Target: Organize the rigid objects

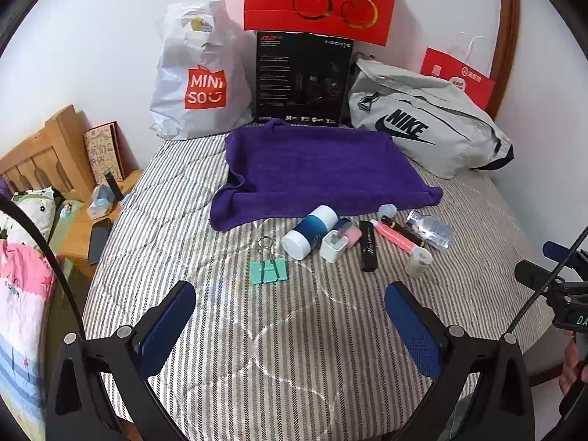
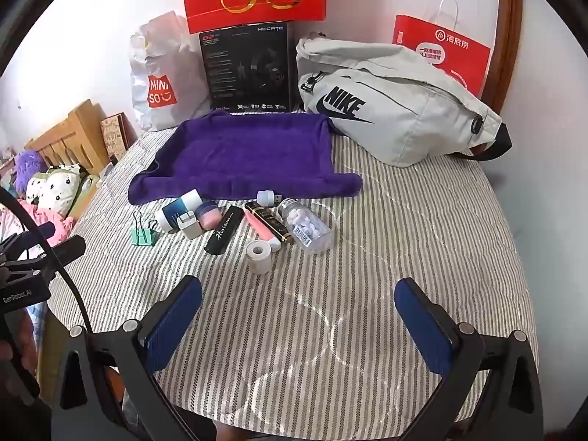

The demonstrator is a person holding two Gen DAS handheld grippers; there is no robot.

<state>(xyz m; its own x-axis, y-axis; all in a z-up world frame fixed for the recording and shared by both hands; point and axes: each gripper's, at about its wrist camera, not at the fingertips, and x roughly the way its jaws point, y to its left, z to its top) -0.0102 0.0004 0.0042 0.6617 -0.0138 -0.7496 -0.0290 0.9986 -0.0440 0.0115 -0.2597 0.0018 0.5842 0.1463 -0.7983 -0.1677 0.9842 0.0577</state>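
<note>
**Ten or so small items, none picked up yet**

Ten or so small rigid things lie bunched on the striped bedspread [image 1: 228, 330], just near of the purple towel [image 1: 316, 169]. From left to right I make out a mint binder clip [image 1: 268, 270], a blue-and-white tube [image 1: 311, 232] on its side, a white charger plug [image 1: 333, 245] touching a pink jar [image 2: 208, 214], a black case lettered "Horizon" [image 1: 369, 245], a pink tube [image 2: 261, 228] beside a black-and-gold pen [image 2: 269, 222], a small white roll [image 2: 259, 252] nearest me, a clear pill bottle [image 2: 307, 228], and a little USB plug [image 2: 267, 197] at the towel's edge. My guess is the towel is spread flat as the place to line them up, since nothing lies on it.

Both my tools hang low and near, well apart from the cluster, looking across the bed toward the Nike bag [image 2: 389, 110] and headset box [image 2: 248, 68] at the far wall. My left gripper [image 1: 290, 307] has its jaws spread wide with nothing between them; my right gripper [image 2: 298, 303] is likewise released and empty. The binder clip sits closest to my left, the roll to my right.
</note>
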